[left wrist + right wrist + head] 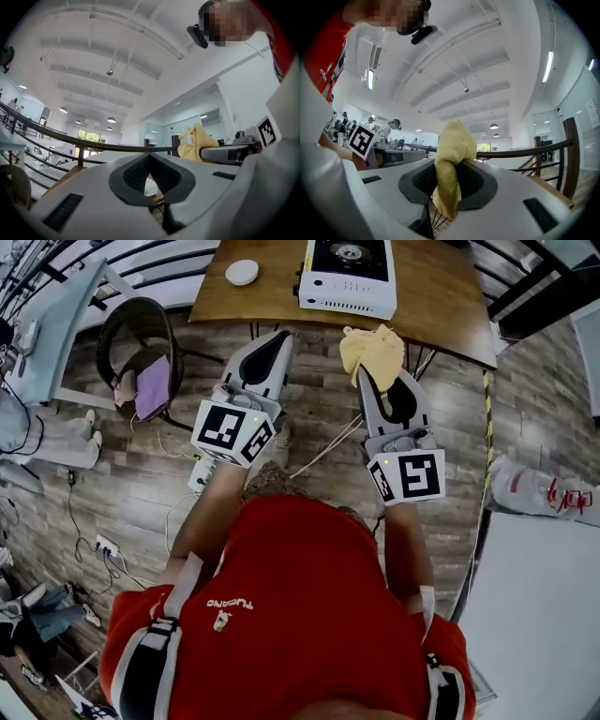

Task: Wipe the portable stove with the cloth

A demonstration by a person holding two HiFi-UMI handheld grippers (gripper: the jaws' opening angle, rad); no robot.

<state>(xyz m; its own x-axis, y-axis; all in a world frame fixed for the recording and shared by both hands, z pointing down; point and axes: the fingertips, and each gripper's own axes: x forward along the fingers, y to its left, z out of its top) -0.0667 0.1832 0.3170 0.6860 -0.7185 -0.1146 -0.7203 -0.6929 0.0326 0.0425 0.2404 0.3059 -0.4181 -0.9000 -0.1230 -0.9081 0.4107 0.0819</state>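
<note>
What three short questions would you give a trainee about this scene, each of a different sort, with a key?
1. True or false: the left gripper holds the cloth.
2. Where does the portable stove stand? A: on the wooden table. B: between the left gripper's jaws. C: under the cloth.
3. Fill in the colour: the right gripper is shut on a ____ cloth.
Key: 1 false; 2 A; 3 yellow.
</note>
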